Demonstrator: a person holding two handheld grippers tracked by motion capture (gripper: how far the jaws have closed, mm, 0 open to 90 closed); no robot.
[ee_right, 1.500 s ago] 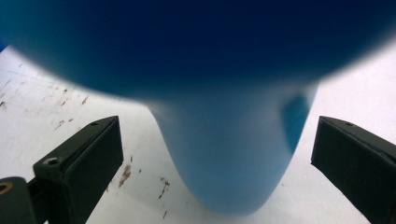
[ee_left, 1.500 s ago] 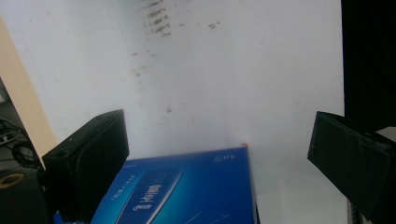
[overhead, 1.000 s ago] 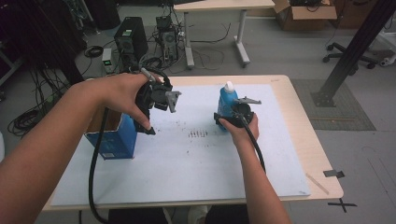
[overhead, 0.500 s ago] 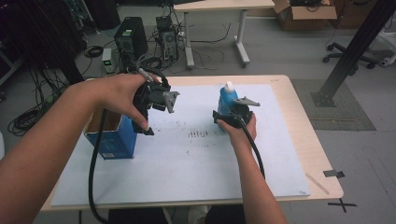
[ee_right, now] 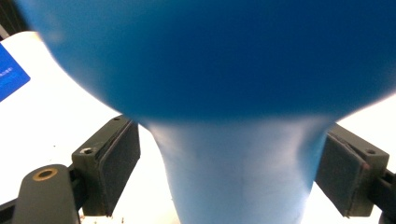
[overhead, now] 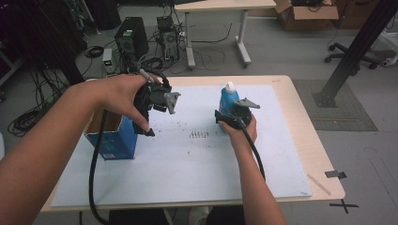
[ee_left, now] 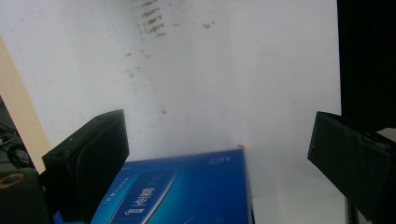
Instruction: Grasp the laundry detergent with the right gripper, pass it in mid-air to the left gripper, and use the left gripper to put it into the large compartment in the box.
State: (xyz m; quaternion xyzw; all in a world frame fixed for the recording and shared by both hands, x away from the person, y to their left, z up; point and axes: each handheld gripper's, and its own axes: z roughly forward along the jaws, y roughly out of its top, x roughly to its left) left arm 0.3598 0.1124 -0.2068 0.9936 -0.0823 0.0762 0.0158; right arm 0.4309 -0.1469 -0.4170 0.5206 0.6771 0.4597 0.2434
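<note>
Your grippers at box and bottle

Your left gripper (overhead: 149, 119) hangs open over the box (overhead: 111, 140); your right gripper's (ee_right: 229, 172) jaws, just closing, straddle the bottle (ee_right: 233, 154) without touching.

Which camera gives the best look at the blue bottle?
The high view: the whole bottle stands upright on the table with its white cap. The right gripper view shows its body close up and blurred between the claw's pads. The left gripper view faces the box.

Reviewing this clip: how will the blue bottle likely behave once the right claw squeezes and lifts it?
The blue bottle is tall and upright, so probably tippy if nudged. Its smooth, likely plastic wall may flex or slip. The right claw has just been closing around its narrow waist, pads not yet touching.
</note>
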